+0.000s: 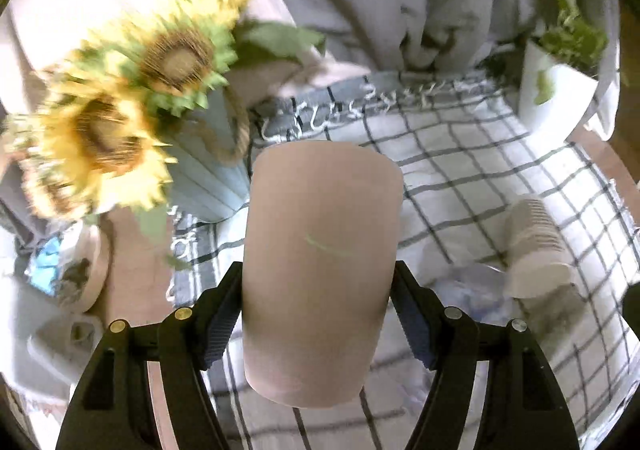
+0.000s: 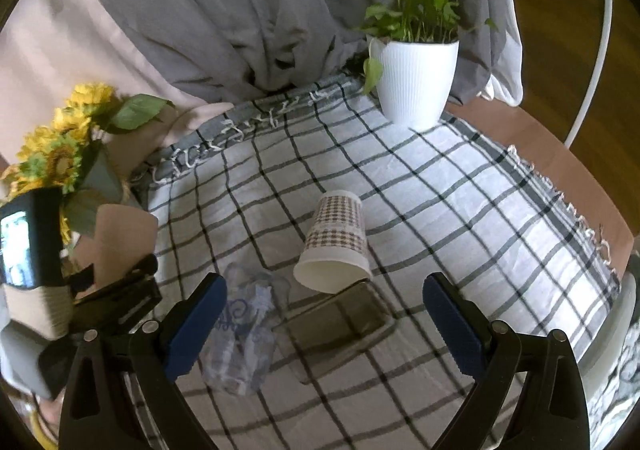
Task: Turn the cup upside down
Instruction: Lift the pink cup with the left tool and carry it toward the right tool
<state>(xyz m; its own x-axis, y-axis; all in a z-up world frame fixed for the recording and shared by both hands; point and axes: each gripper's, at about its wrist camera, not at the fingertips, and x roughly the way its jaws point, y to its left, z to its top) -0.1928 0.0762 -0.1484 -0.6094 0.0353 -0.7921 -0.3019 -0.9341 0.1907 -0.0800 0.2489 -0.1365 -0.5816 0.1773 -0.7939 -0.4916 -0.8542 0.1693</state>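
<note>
My left gripper (image 1: 318, 290) is shut on a plain pink cup (image 1: 320, 258) and holds it above the checked cloth (image 1: 460, 170); its far end is closed and the near end points at the camera. The view is motion-blurred. In the right wrist view the pink cup (image 2: 124, 238) shows at the far left in the left gripper (image 2: 120, 282). My right gripper (image 2: 324, 302) is open and empty above the cloth (image 2: 440, 210). A patterned paper cup (image 2: 336, 242) rests tilted, mouth down, against a dark clear tray (image 2: 340, 318); it also shows in the left wrist view (image 1: 536, 246).
A sunflower bunch (image 1: 120, 122) in a blue vase stands at the left, also seen in the right wrist view (image 2: 60, 154). A white pot with a green plant (image 2: 416, 78) stands at the back right. Crumpled clear plastic (image 2: 240, 338) lies beside the tray. Grey curtains hang behind.
</note>
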